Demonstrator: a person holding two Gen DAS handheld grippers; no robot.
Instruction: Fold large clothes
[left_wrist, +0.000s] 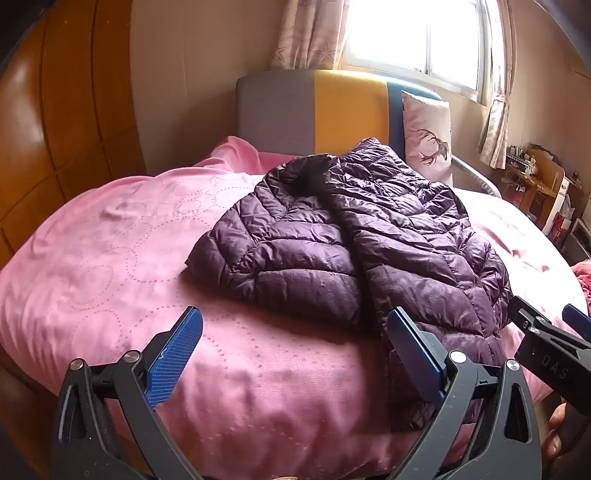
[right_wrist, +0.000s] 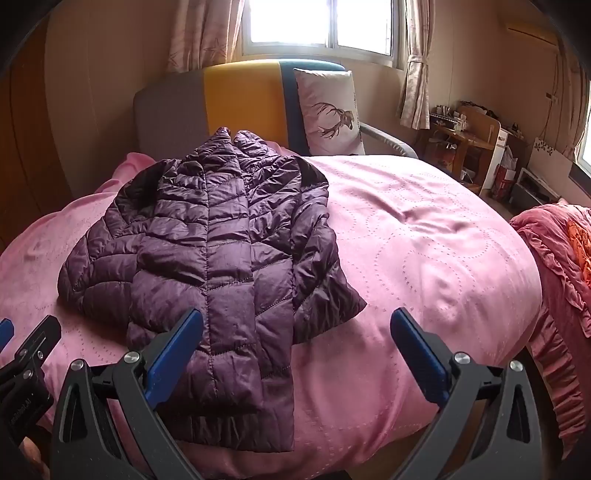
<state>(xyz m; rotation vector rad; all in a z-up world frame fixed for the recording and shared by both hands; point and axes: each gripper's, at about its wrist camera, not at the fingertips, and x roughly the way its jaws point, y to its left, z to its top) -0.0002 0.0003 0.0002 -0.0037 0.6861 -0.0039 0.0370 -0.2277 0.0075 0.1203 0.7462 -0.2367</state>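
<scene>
Both tongs wide, empty: jacket (right_wrist: 221, 251) lies lengthwise away, hem nearest; right gripper (right_wrist: 295, 350) prob. closer than left gripper (left_wrist: 295, 350).

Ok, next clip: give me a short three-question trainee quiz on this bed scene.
1. True or false: the purple puffer jacket lies on the pink bedspread with both sleeves folded in over the body.
2. What is between the pads of the left gripper and the right gripper? A) a sleeve B) the hem C) nothing
3. Fill in: the pillow leaning on the headboard shows a ____.

Key: 1 true; 2 C, both stand wide open above the near end of the jacket; 3 deer.
</scene>
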